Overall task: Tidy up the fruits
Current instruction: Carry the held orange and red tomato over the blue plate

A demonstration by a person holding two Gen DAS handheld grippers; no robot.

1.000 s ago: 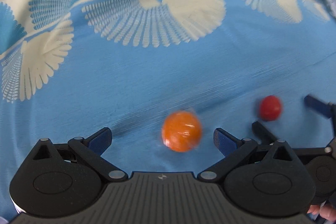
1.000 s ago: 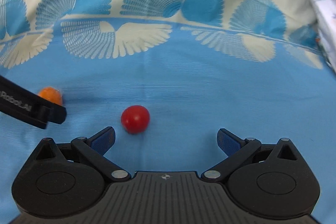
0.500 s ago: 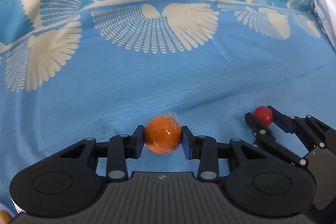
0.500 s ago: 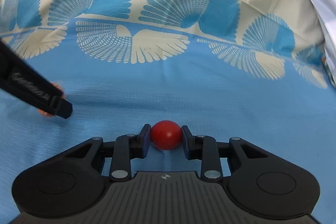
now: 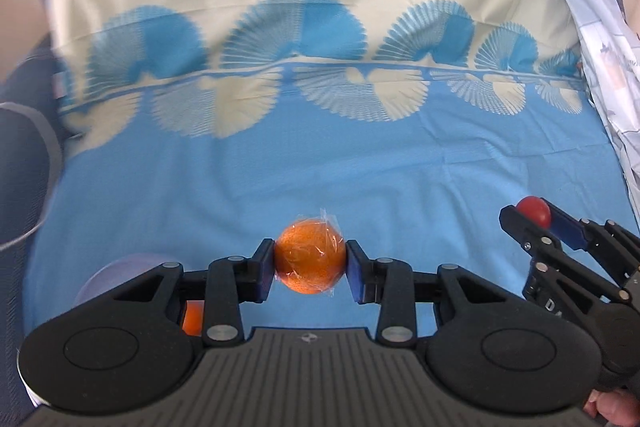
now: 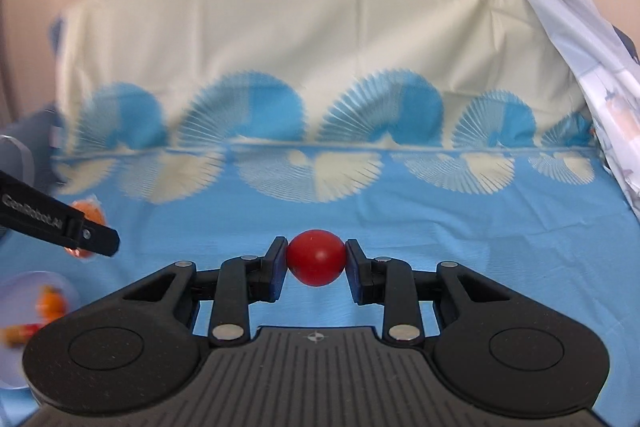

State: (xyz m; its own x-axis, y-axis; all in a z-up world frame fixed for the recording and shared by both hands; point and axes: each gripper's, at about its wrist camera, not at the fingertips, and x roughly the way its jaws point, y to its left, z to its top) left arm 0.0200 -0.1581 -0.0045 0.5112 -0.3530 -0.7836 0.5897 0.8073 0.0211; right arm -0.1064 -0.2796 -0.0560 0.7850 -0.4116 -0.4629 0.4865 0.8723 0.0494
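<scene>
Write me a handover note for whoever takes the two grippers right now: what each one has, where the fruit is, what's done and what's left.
Left gripper: shut on the plastic-wrapped orange, held above the blue cloth.
Right gripper: shut on the red tomato, also off the cloth.
Pale plate: low at the left in the right wrist view, already holding some orange and red pieces, too blurred to name.
Done: both fruits are gripped and lifted.
Left: neither is placed yet. The plate looks like the likely destination, so probably carry both there and release.
</scene>
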